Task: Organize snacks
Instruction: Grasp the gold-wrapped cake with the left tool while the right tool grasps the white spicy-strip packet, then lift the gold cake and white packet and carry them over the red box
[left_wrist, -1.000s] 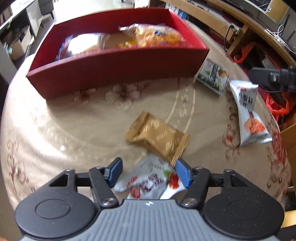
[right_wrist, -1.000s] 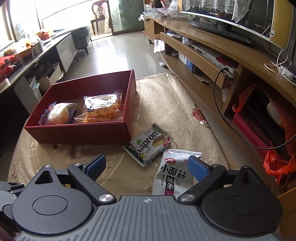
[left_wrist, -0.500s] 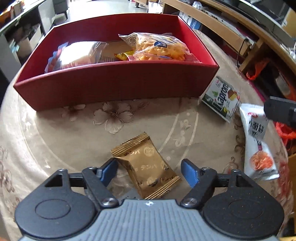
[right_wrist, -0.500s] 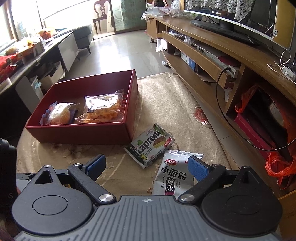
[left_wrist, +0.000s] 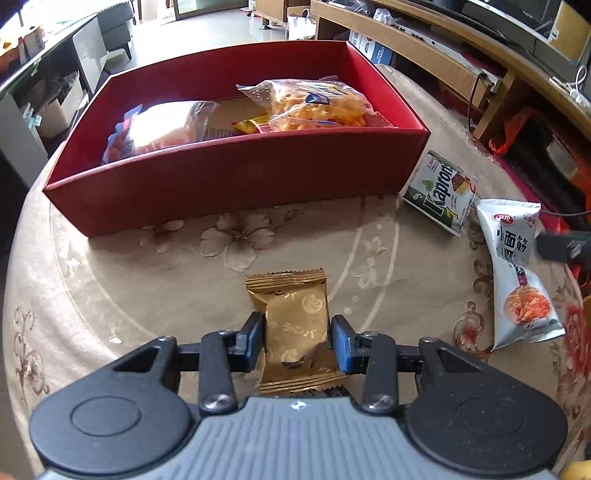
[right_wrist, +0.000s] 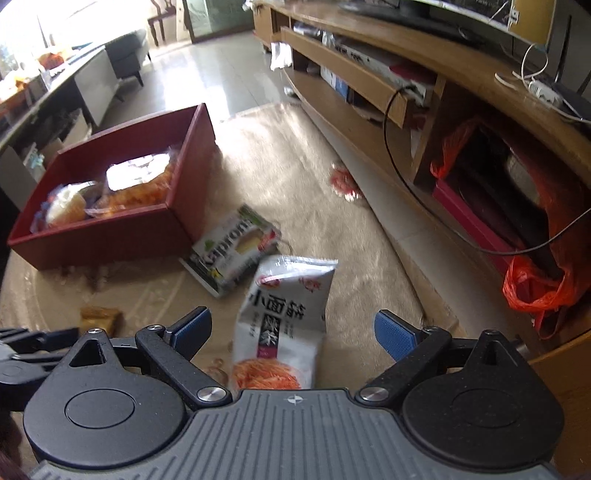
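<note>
Two pads of the left gripper (left_wrist: 297, 341) pinch the gold packet (left_wrist: 295, 328) lying on the tablecloth (left_wrist: 110, 295) near the red box (left_wrist: 236, 177); light, crinkly, slippery, best gripped mid-body; right gripper (right_wrist: 293, 332) gapes over the white pouch (right_wrist: 284, 317)

Setting: a home living room. Indicators: a long curved wooden TV console (right_wrist: 388, 74) with open shelves along one wall, carrying a flat screen (right_wrist: 424, 14); a glossy pale tiled floor (right_wrist: 229, 77); a dark grey upholstered sofa (right_wrist: 127, 53); a wooden chair (right_wrist: 162, 22) at the far end; a round table under a beige floral tablecloth (left_wrist: 184, 280).
</note>
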